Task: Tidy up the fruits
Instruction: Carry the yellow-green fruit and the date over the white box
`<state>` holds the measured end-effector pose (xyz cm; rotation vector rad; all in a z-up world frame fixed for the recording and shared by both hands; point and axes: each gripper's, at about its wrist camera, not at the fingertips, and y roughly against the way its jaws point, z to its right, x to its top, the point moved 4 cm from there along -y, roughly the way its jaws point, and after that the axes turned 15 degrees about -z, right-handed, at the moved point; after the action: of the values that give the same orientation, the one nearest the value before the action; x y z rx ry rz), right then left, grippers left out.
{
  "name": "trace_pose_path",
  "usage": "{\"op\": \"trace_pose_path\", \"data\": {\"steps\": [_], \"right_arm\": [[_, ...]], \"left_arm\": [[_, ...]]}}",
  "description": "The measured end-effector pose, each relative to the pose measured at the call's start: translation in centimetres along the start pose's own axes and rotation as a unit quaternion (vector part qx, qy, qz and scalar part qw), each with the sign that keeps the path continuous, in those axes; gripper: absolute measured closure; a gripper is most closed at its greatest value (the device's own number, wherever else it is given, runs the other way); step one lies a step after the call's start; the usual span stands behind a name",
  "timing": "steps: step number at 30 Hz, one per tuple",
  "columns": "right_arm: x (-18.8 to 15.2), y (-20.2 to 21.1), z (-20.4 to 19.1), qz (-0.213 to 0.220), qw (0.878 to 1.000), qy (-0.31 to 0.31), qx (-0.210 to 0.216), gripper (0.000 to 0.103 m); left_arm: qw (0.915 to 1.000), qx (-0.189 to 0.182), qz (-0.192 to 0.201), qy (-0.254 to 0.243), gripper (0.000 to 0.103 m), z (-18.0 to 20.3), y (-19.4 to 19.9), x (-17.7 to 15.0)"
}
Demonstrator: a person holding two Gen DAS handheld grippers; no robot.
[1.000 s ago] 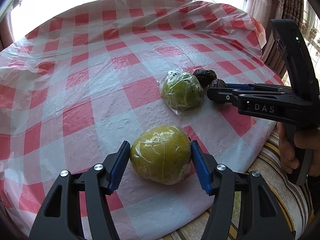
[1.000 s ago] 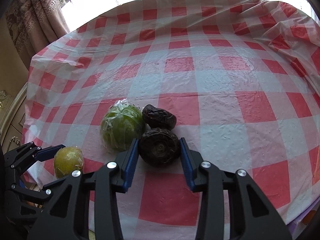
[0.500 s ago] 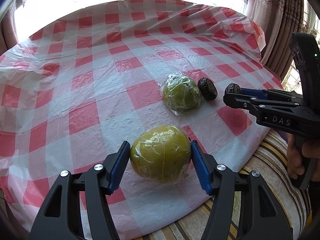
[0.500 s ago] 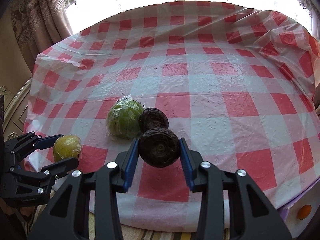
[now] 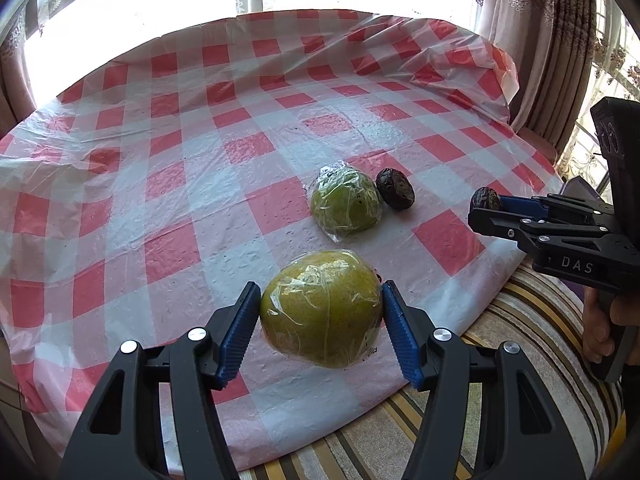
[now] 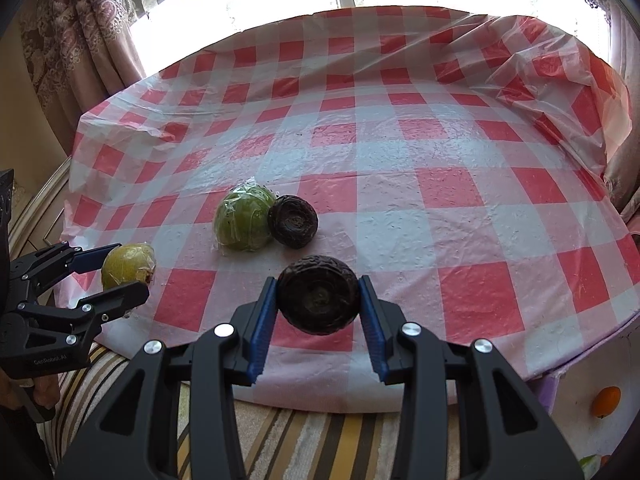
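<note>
My left gripper (image 5: 320, 320) is shut on a yellow-green fruit wrapped in plastic film (image 5: 322, 306) and holds it above the table's near edge; it also shows in the right wrist view (image 6: 126, 266). My right gripper (image 6: 318, 300) is shut on a dark wrinkled fruit (image 6: 318, 294), lifted off the cloth; it also shows in the left wrist view (image 5: 486, 200). A green wrapped fruit (image 5: 346, 206) (image 6: 244, 218) lies on the checked tablecloth (image 5: 200, 160), touching a second dark wrinkled fruit (image 5: 395, 189) (image 6: 293, 221).
The red-and-white cloth (image 6: 440, 160) is covered by clear plastic sheet. A striped cushion (image 5: 540, 340) lies below the table's near edge. An orange fruit (image 6: 607, 401) sits low at the right. Curtains (image 6: 80, 40) and bright windows stand behind the table.
Both grippers have lifted and pulled back towards the table's near edge with their fruits. The green wrapped fruit and the other dark fruit stay on the cloth.
</note>
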<state>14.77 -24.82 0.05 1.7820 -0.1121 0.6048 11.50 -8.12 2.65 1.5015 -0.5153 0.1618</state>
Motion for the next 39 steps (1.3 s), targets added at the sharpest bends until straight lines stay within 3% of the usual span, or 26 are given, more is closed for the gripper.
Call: {"op": "trace_pose_path", "data": {"steps": [11, 25, 39], "right_arm": [[-2.2, 2.2, 1.6, 0.006, 1.000, -0.007, -0.008, 0.063], [-5.4, 5.2, 5.9, 0.016, 0.999, -0.041, -0.026, 0.063], [-8.7, 8.3, 11.6, 0.030, 0.994, -0.089, -0.054, 0.063]], "left_arm": [[0.9996, 0.007, 0.008, -0.025, 0.044, 2.1, 1.6, 0.8], [0.9951, 0.019, 0.018, -0.095, 0.044, 7.1, 3.7, 2.7], [0.9829, 0.018, 0.009, -0.183, 0.044, 14.7, 3.6, 4.3]]}}
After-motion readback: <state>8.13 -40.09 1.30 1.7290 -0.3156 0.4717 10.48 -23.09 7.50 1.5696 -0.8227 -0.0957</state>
